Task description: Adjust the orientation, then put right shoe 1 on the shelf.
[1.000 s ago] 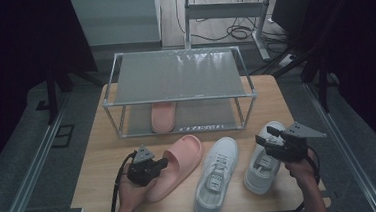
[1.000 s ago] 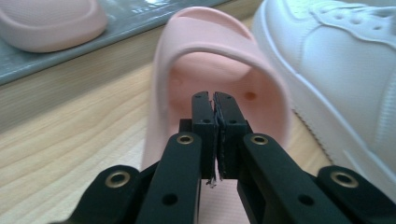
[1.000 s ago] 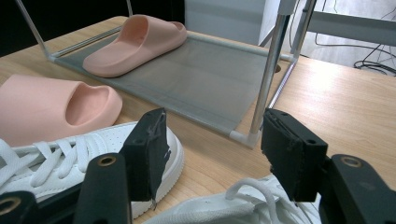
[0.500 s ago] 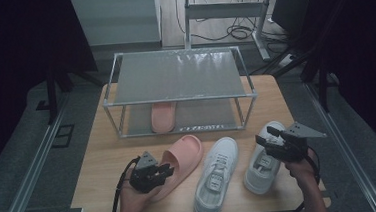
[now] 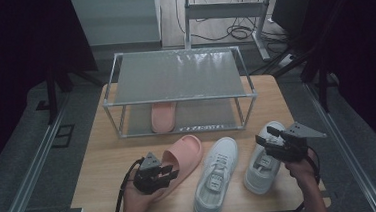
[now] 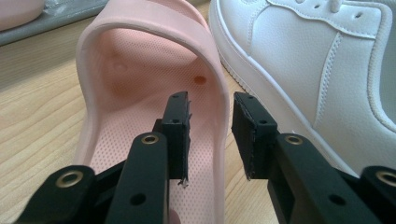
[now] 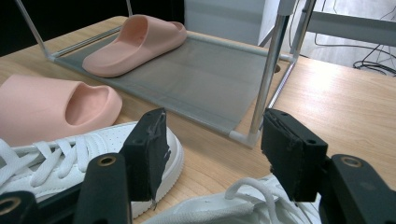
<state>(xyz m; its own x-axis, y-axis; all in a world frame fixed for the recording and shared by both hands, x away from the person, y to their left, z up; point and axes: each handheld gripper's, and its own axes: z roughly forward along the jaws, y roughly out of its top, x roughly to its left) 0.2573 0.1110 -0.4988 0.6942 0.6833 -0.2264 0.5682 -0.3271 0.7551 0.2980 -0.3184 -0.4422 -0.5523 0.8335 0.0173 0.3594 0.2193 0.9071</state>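
A pink slipper (image 5: 182, 156) lies on the wooden table in front of the rack, toe pointing away. My left gripper (image 5: 168, 175) is at its heel end. In the left gripper view its jaws have just been opening and now straddle the slipper's (image 6: 130, 79) side wall with a gap on each side, so the left gripper (image 6: 212, 121) is open. My right gripper (image 5: 265, 143) hovers open over the right white sneaker (image 5: 262, 163). In the right gripper view that gripper (image 7: 215, 135) holds nothing, with sneaker laces (image 7: 233, 205) below it.
A second white sneaker (image 5: 216, 176) lies between the slipper and the right sneaker. The metal-framed rack (image 5: 179, 74) stands at the back of the table, with the matching pink slipper (image 5: 163, 117) on its lower shelf. A rack post (image 7: 268, 74) stands close ahead of the right gripper.
The left gripper's jaws have opened off the slipper's side wall, and the hand has shifted slightly toward the near edge. The slipper, both sneakers and the right gripper stay put.
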